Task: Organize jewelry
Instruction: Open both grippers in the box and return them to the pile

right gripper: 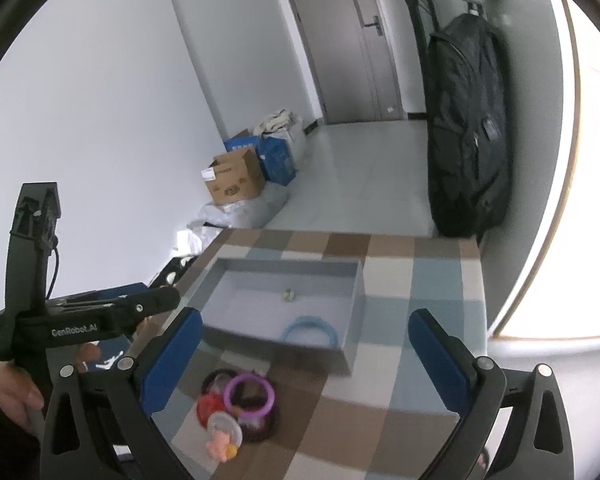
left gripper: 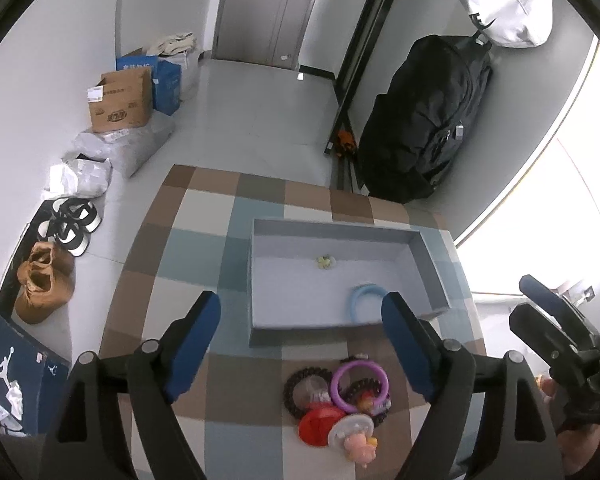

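Note:
A shallow grey box (left gripper: 428, 264) (right gripper: 356, 292) lies on the checked tablecloth. Inside it rest a light blue ring (left gripper: 360, 300) (right gripper: 308, 330) near the front wall and a small yellowish trinket (left gripper: 325, 261) (right gripper: 289, 294) further back. In front of the box sits a heap of jewelry: a purple ring (left gripper: 359, 385) (right gripper: 249, 397), black beaded bands (left gripper: 296, 392), a red piece (left gripper: 319, 424) and a pink charm (left gripper: 360, 447) (right gripper: 219, 446). My left gripper (left gripper: 302, 328) hangs open above the heap and box front, empty. My right gripper (right gripper: 304, 344) is open too, holding nothing.
The table (left gripper: 204, 208) ends at its far edge before a grey floor. Cardboard and blue boxes (left gripper: 120, 100), plastic bags and shoes (left gripper: 44, 280) line the left wall. A black backpack (left gripper: 424, 120) hangs at right. A person's hand (right gripper: 12, 392) grips the left tool.

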Motion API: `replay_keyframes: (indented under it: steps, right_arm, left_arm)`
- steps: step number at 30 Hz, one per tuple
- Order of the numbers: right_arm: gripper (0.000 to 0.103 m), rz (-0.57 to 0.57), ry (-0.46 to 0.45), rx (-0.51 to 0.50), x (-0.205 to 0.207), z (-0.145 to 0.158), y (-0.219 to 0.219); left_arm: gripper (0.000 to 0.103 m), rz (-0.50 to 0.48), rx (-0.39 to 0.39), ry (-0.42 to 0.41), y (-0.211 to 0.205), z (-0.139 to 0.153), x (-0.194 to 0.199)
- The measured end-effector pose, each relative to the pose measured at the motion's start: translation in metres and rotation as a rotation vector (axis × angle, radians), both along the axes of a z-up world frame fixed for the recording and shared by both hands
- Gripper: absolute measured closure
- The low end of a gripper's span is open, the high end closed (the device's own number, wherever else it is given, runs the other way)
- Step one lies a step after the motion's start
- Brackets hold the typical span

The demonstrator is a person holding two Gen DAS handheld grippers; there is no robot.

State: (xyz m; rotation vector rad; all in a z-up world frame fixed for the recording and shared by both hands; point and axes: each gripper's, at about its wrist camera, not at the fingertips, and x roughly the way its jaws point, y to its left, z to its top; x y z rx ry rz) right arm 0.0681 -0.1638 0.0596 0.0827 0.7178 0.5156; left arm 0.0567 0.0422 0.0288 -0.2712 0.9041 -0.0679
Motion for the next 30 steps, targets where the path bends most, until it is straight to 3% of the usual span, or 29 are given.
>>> replay_keyframes:
  steps: [8, 13, 19, 25, 30]
  right_arm:
    - [0.0, -0.031, 0.021, 0.002, -0.019, -0.004, -0.011]
    - [0.0, -0.041, 0.021, 0.001, -0.024, -0.003, -0.017]
    - [0.0, -0.049, 0.064, -0.007, -0.023, -0.01, -0.022]
    - [0.0, -0.074, 0.108, 0.0, -0.022, -0.014, -0.032]
    - [0.0, -0.098, 0.144, -0.003, -0.021, -0.019, -0.04]
  left_arm:
    - [0.023, -0.017, -0.017, 0.084, -0.014, -0.022, -0.032]
    - [0.023, -0.078, 0.053, 0.136, -0.029, -0.03, -0.042]
    - [0.023, -0.133, 0.026, 0.202, -0.041, -0.046, -0.045]
    - [0.024, -0.214, 0.121, 0.206, -0.071, -0.06, -0.053]
    - [0.042, -0.241, 0.18, 0.178, -0.083, -0.06, -0.052]
